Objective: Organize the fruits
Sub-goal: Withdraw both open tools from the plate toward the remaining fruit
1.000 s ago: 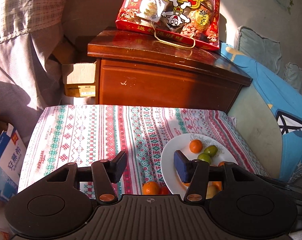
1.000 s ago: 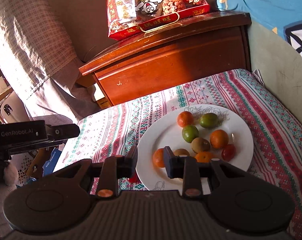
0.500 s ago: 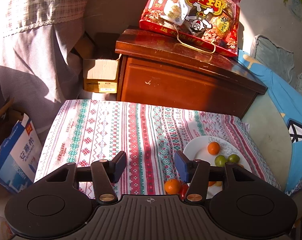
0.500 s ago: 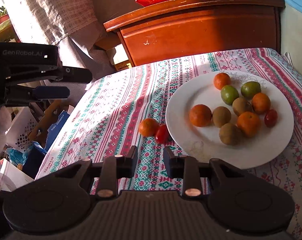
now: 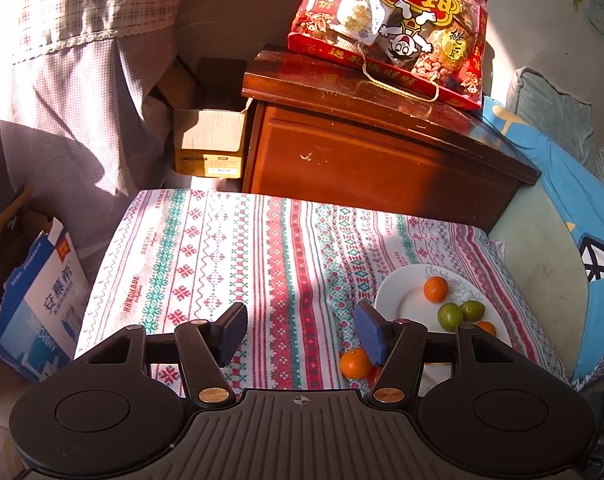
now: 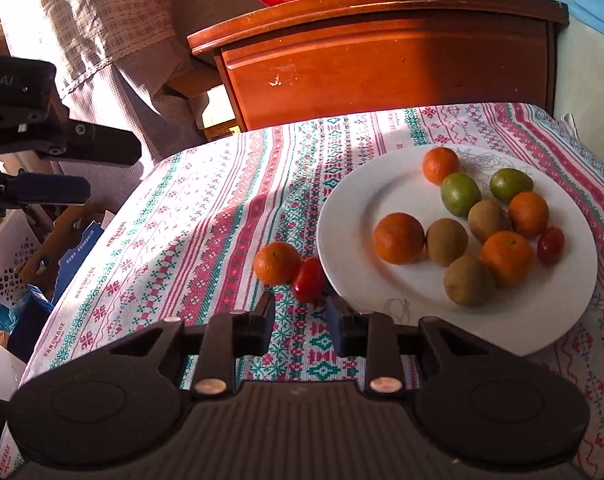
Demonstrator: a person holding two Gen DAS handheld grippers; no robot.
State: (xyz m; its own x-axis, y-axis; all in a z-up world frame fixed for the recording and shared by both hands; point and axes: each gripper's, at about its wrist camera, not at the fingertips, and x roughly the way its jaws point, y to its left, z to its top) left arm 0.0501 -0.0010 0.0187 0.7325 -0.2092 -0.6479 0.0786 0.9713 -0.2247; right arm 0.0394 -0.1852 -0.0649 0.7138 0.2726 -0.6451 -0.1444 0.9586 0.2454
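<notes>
Right wrist: wooden cabinet (image 6: 382, 64) behind plate (image 6: 366, 280)

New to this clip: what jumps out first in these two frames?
The white plate heaped with oranges, kiwis and green fruits, on the right of the patterned tablecloth. Just off its left rim, a stray orange and a cherry tomato lie touching on the cloth, right ahead of the right gripper, whose narrow jaws hold nothing. Behind, a red snack bag sits on the wooden cabinet.
</notes>
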